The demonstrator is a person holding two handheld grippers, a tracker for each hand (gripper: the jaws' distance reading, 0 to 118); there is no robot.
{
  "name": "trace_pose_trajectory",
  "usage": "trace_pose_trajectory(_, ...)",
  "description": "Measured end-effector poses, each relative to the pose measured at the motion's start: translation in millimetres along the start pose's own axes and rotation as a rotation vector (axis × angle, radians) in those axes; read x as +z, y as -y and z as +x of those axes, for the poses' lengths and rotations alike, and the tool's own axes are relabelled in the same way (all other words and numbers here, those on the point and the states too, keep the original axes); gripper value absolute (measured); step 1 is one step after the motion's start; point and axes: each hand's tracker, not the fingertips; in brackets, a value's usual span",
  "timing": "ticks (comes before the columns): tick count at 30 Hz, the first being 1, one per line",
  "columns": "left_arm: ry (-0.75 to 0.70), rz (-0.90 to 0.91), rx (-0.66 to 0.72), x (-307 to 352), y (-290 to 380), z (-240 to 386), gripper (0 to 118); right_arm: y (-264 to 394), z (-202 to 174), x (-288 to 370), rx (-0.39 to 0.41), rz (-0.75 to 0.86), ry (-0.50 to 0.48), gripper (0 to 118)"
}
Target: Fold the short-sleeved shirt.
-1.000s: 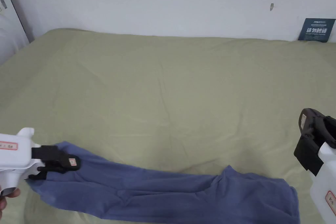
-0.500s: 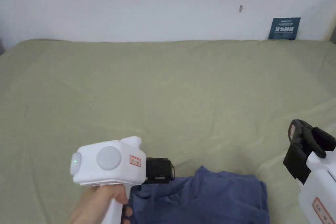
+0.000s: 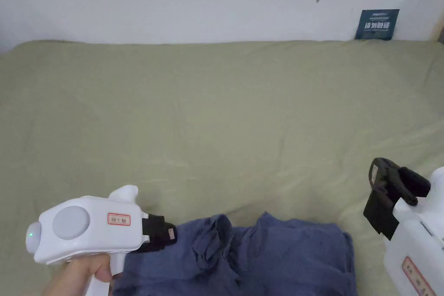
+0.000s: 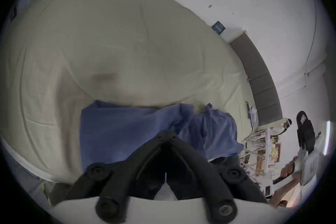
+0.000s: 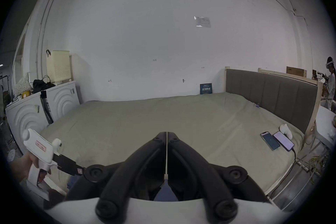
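Note:
The blue short-sleeved shirt (image 3: 282,253) lies bunched on the green bed sheet (image 3: 217,106) near the front edge, with a crumpled fold standing up in its middle. My left gripper (image 3: 171,234) lies low at the shirt's left upper edge, held in a hand. In the left gripper view its jaws meet at the tips (image 4: 166,134) right on the blue shirt (image 4: 123,128), and the picture is blurred. My right gripper (image 3: 376,173) hangs above the sheet to the right of the shirt, clear of it. Its jaws (image 5: 167,132) are pressed together with nothing between them.
Two phones (image 5: 276,140) and a small white object (image 5: 286,130) lie on the bed's right side by the grey headboard (image 5: 269,95). White cabinets (image 5: 36,108) stand left of the bed. A blue sign (image 3: 377,24) leans on the wall. Another person (image 5: 330,82) stands far right.
The left gripper carried the shirt's left end rightward over the rest, then drew back left. The long spread shirt is now a short bunched pile. The right gripper stayed raised and shut.

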Motion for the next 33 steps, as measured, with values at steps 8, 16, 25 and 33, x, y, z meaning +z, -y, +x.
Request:
trace_pose_trajectory(8, 0.22, -0.266, 0.086, -111.8, 45.3, 21.1, 0, 1.3, -7.7, 2.9, 0.06, -0.025, -0.008, 4)
trace_pose_trajectory(16, 0.164, -0.035, -0.047, 4.7, 14.2, 12.2, 0, -2.4, -20.3, -8.0, 0.08, -0.026, -0.027, 4)
trace_pose_trajectory(25, -0.001, 0.002, 0.086, 72.3, 0.8, -100.0, 0, -2.0, -42.2, -17.4, 0.087, -0.009, -0.069, 4)
trace_pose_trajectory(33, 0.308, -0.07, 0.237, 22.4, 10.3, -110.3, 118, 1.8, -41.5, -19.6, 0.113, -0.041, -0.058, 4)
